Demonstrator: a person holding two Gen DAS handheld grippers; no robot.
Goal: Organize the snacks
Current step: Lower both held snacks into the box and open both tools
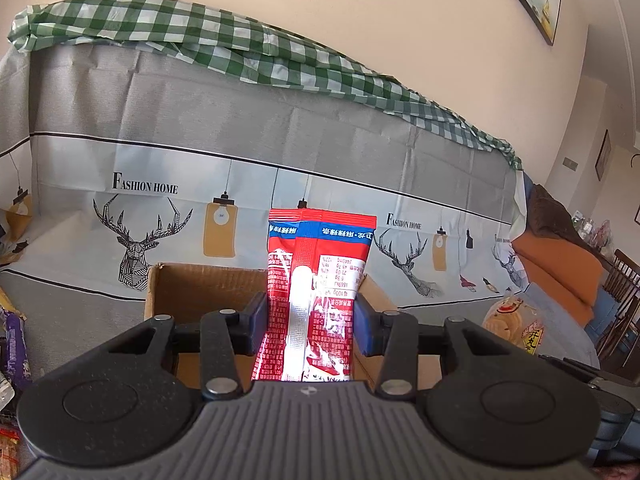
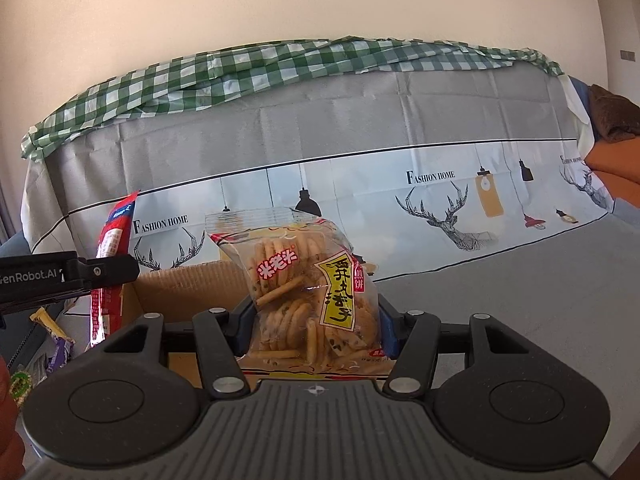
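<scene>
My left gripper is shut on a red snack packet with a blue band, held upright above an open cardboard box. My right gripper is shut on a clear bag of rice crackers with a yellow label, held upright over the same box. In the right wrist view the left gripper and its red packet show at the left, beside the box's left wall. The cracker bag shows at the right of the left wrist view.
The box stands on a sofa covered with a grey deer-print cloth, with a green checked cloth over the backrest. Loose snack packets lie at the left, among them a purple one and a yellow one. An orange cushion lies at the right.
</scene>
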